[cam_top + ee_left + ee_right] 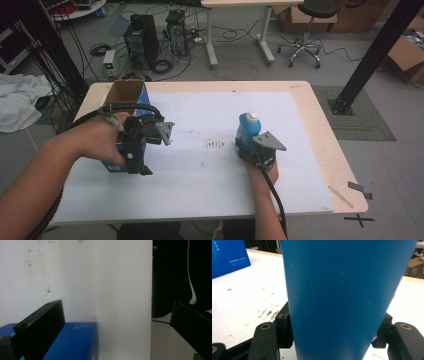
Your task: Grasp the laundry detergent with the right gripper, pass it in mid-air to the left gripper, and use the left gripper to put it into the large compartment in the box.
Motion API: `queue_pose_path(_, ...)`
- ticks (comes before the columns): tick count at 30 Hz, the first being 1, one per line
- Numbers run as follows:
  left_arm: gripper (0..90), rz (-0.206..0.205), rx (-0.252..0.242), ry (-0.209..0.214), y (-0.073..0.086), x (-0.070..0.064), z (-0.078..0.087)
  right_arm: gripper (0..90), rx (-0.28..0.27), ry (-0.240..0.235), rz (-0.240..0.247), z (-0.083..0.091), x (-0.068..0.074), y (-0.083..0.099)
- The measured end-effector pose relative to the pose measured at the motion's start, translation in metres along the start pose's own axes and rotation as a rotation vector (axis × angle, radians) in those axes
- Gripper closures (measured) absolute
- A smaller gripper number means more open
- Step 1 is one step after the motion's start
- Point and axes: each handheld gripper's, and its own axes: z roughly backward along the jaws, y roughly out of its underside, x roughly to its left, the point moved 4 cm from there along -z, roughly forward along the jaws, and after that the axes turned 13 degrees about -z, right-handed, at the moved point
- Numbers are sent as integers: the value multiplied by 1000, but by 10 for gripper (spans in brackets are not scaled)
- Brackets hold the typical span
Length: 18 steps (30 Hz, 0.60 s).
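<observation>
Bottle [248, 129] cap [253, 117] in high view

This looks like a lab or tech workshop: desktop computer towers [141, 40] and tangled cables [170, 62] sit on the grey floor beyond the counter [320, 145], with cardboard boxes [407, 57], a rolling stool [306, 30] and black aluminium framing [372, 55].

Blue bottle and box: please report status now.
Right gripper shut on bottle, upright. Left gripper open, jaws straddling the box wall. Nothing between them on the mat.
</observation>
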Motion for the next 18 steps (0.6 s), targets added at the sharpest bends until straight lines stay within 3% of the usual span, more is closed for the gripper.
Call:
queue_pose_path(12, 3, 1, -4, 0, 0, 0, -2, 430, -11, 25, -2, 1, 1, 0)
queue_pose_path(14, 3, -15, -3, -6, 0, 1, -1, 436, -8, 25, -1, 1, 1, 0)
queue_pose_path(18, 3, -7, -2, -4, 0, 0, -2, 447, -3, 11, -8, 2, 0, -1)
